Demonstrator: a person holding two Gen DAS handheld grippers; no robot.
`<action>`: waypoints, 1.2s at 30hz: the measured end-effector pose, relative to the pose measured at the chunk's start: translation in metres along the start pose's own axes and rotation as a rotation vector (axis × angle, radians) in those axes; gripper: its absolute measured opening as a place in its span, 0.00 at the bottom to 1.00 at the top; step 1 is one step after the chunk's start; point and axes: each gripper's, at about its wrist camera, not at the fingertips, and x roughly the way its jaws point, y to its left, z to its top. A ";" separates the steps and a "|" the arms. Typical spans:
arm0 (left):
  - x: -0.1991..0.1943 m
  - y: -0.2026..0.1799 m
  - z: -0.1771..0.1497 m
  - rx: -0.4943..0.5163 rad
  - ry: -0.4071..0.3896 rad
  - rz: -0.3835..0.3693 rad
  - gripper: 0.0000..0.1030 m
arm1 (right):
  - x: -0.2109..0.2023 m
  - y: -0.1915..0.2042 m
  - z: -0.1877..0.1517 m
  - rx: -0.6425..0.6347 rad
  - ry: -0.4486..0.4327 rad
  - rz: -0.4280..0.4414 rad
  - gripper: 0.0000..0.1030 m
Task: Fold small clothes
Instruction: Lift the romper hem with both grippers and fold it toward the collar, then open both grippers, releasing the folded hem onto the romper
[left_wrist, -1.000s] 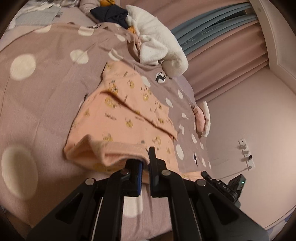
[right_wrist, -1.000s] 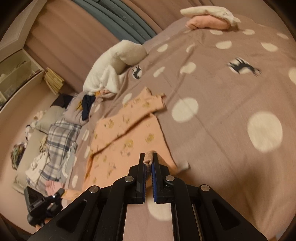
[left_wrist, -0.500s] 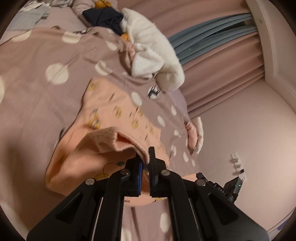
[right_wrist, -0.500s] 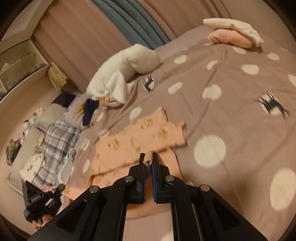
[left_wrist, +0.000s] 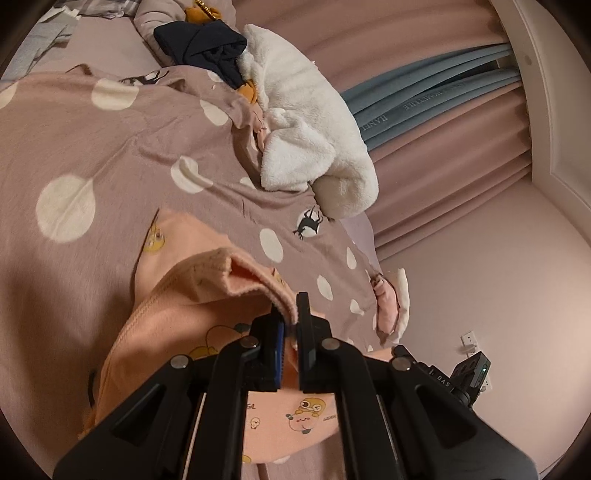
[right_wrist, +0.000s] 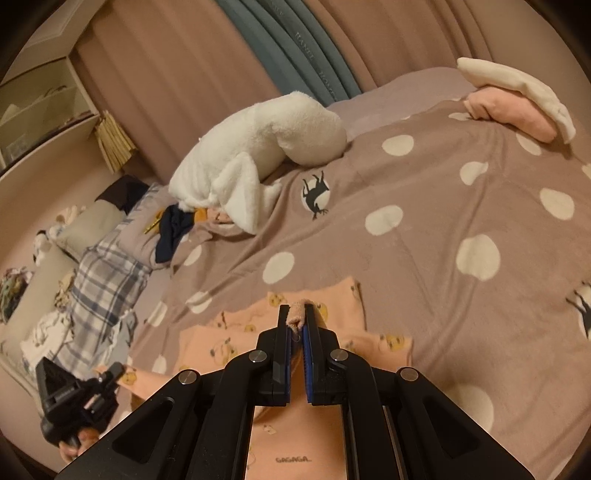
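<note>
A small peach garment with yellow cartoon prints (left_wrist: 192, 295) lies on a mauve polka-dot bedspread (left_wrist: 92, 155). My left gripper (left_wrist: 290, 317) is shut on its ribbed hem, which is lifted and carried over the rest of the garment. My right gripper (right_wrist: 296, 321) is shut on another part of the hem of the same garment (right_wrist: 332, 325), held above the folded sleeves. The garment's lower part lies under both grippers. The other gripper shows at the right edge of the left wrist view (left_wrist: 469, 373) and at the lower left of the right wrist view (right_wrist: 74, 398).
A white fleece garment (right_wrist: 258, 147) and a dark blue one (left_wrist: 199, 40) lie heaped at the far side of the bed. A folded pink and white stack (right_wrist: 517, 103) sits near the bed's corner. Plaid clothes (right_wrist: 103, 273) lie at the left. Curtains (left_wrist: 443, 147) hang behind.
Both grippers have carried the garment's hem forward over its body toward the collar end. The fold is now much further along, and the garment looks shorter.
</note>
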 end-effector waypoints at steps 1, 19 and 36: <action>0.002 0.000 0.006 0.004 -0.015 0.007 0.01 | 0.001 0.000 0.003 -0.007 0.001 -0.003 0.07; 0.039 0.047 0.052 -0.047 -0.126 0.477 0.59 | 0.078 -0.008 0.036 -0.106 0.124 -0.258 0.18; -0.016 0.063 -0.060 0.280 0.167 0.484 0.99 | 0.149 0.057 -0.027 -0.081 0.436 0.106 0.46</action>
